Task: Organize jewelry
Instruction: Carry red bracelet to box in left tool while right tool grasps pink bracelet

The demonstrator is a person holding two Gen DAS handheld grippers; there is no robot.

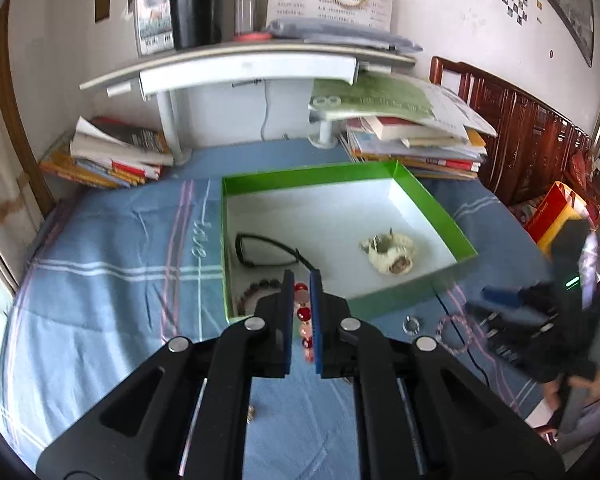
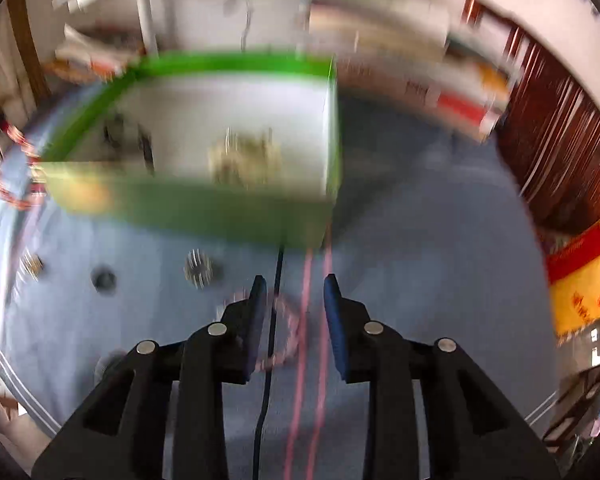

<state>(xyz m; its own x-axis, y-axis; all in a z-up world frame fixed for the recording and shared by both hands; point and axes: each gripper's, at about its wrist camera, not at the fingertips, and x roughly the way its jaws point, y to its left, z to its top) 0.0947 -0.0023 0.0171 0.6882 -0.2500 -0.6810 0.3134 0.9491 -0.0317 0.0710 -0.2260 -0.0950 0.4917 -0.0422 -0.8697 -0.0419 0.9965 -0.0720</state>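
A green box (image 1: 432,196) with a white floor sits on the blue cloth. In it lie a cream watch (image 1: 392,254), a black cord piece (image 1: 268,250) and a dark bead bracelet (image 1: 256,286). My left gripper (image 1: 302,316) is shut on a red bead bracelet (image 1: 305,322), held above the box's near left corner. My right gripper (image 2: 296,316) is open over a pale pink bead bracelet (image 2: 280,332) on the cloth, in front of the box (image 2: 220,208). The right wrist view is blurred by motion. The right gripper also shows in the left wrist view (image 1: 512,304), near that pale bracelet (image 1: 456,330).
A small clear ring (image 1: 411,325) lies on the cloth in front of the box. Small pieces (image 2: 198,268) lie left of my right gripper. Book stacks (image 1: 416,148) and a desk shelf (image 1: 244,60) stand behind. A black cable (image 2: 268,360) runs across the cloth.
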